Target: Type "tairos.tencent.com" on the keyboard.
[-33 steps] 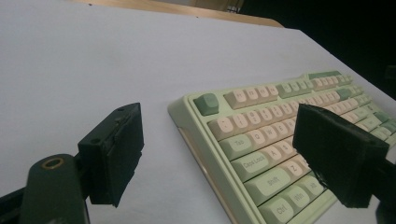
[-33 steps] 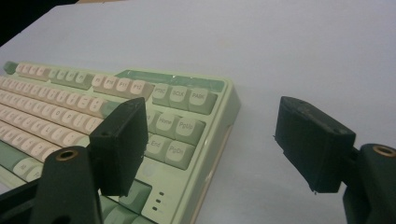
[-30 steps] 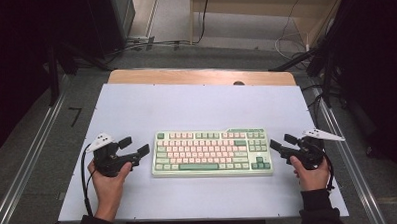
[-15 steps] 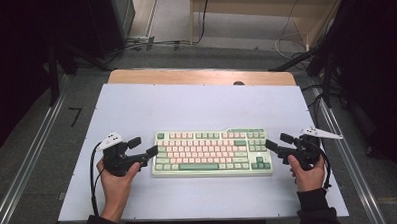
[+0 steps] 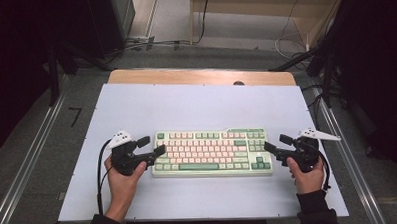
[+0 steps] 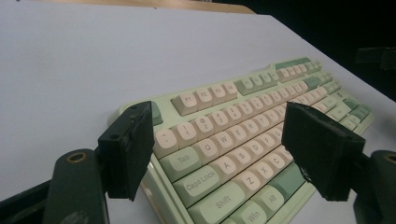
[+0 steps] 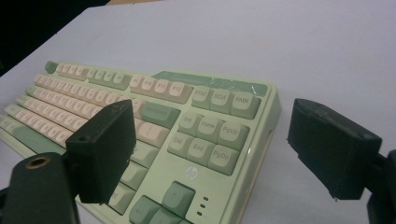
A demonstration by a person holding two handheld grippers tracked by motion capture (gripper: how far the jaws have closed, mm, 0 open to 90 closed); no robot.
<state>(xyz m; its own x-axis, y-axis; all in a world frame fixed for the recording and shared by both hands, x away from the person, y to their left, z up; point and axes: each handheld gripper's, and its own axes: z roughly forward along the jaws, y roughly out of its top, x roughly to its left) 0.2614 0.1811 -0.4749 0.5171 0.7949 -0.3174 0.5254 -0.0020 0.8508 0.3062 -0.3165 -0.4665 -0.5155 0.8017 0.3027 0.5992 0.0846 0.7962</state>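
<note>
A pale green keyboard point(image 5: 212, 153) with pink and green keycaps lies flat near the front middle of a white table point(image 5: 196, 102), its long side running left to right. A person's forearms come in from the bottom edge, each hand holding a black two-jaw gripper, one at either short end of the keyboard.

The left gripper point(image 5: 151, 146) is at the keyboard's left end. Its jaws are spread and have just been closing a little; in the left gripper view the keyboard's left end, around the Tab and Caps Lock keys, sits between the two black pads point(image 6: 128, 149), which do not yet press on it.

The right gripper point(image 5: 278, 143) waits just beside the right end, jaws wide apart. In the right gripper view the corner with the navigation keys and arrow keys lies between its pads point(image 7: 103, 149) — again with no contact that can be made out.

Judging by this, the work is at its very start: both grippers are lined up on the ends — but nothing is gripped. Closing on both ends and lifting or shifting the keyboard remains to be done.
</note>
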